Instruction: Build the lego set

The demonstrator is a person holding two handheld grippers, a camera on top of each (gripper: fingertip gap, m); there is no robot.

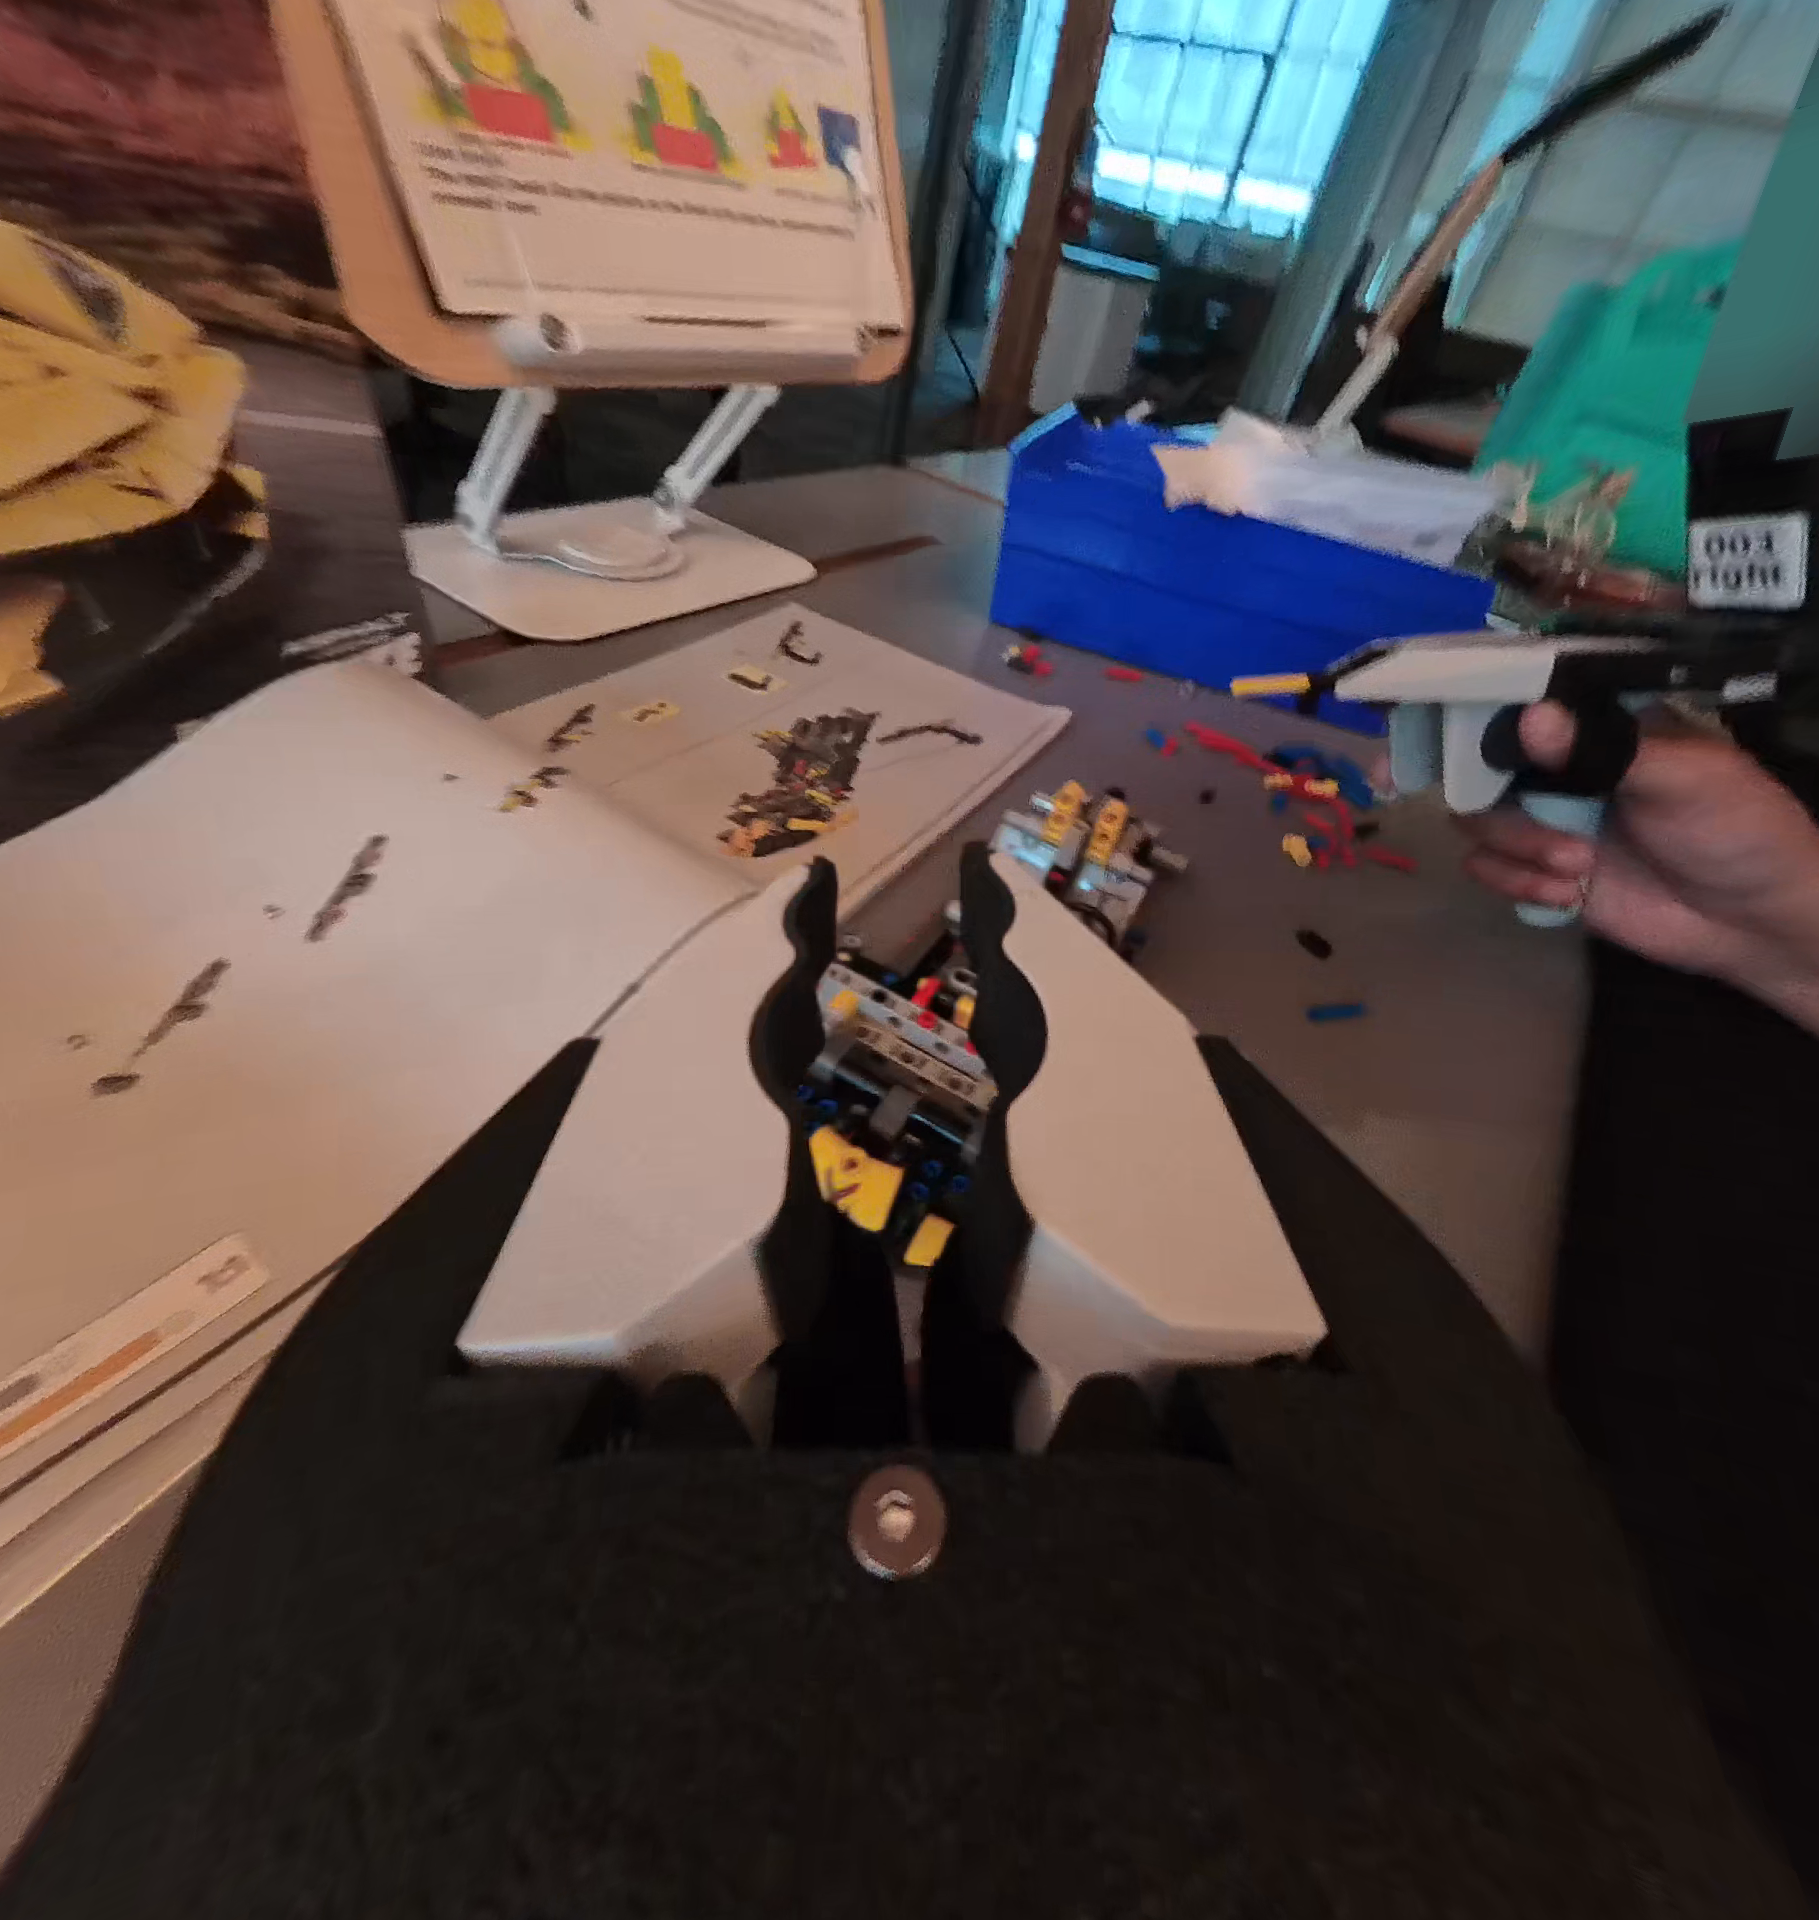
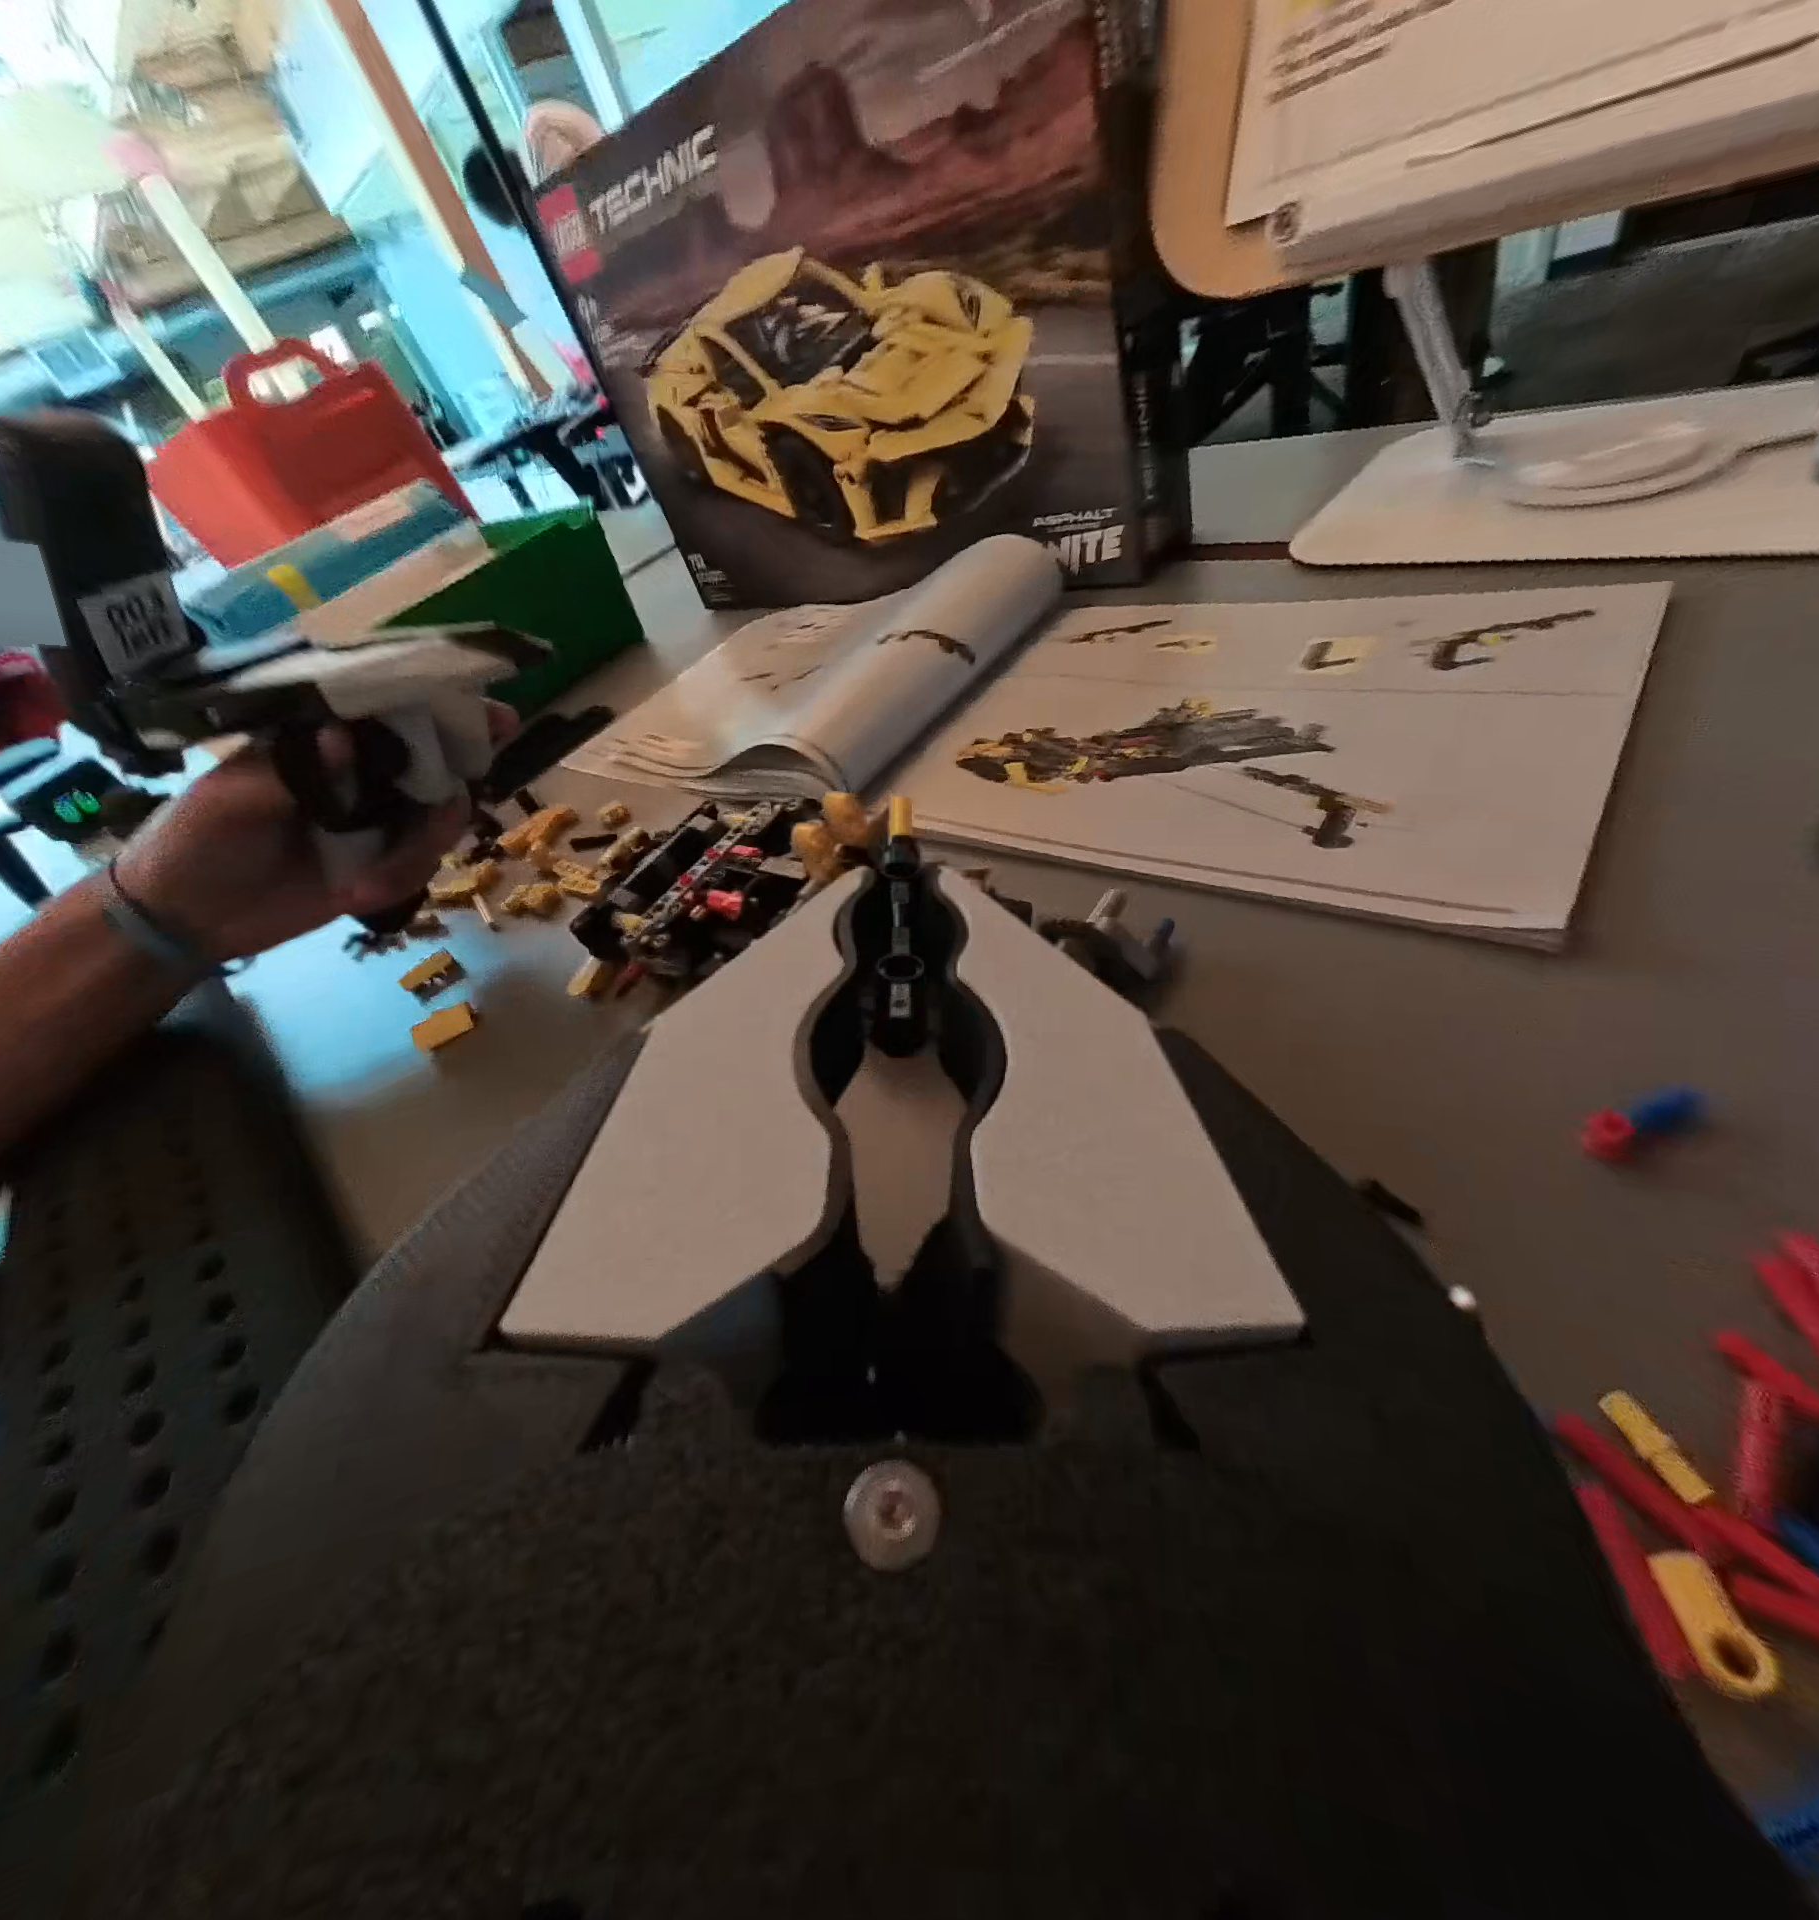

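A black chassis with grey beams, blue pins and yellow parts [image 1: 905,1049] lies on the table [image 1: 1404,1039]; it also shows in the right wrist view [image 2: 697,883]. My left gripper [image 1: 894,883] is open and empty, and the chassis shows through the gap between its fingers. In the right wrist view the left gripper [image 2: 448,655] hovers left of the chassis, apart from it. My right gripper [image 2: 900,883] is shut on a small black piece with a yellow tip [image 2: 897,977] and holds it above the table. It shows at the right in the left wrist view [image 1: 1300,681].
A grey and yellow sub-assembly [image 1: 1081,852] sits beside the chassis. An open instruction booklet [image 2: 1248,748] lies behind. The set's box [image 2: 863,364], a paper stand [image 1: 614,208] and a blue bin [image 1: 1196,582] stand at the back. Loose red, blue and yellow parts [image 2: 1715,1507] are scattered about. My hands' fingertips stand some 20 cm from each other.
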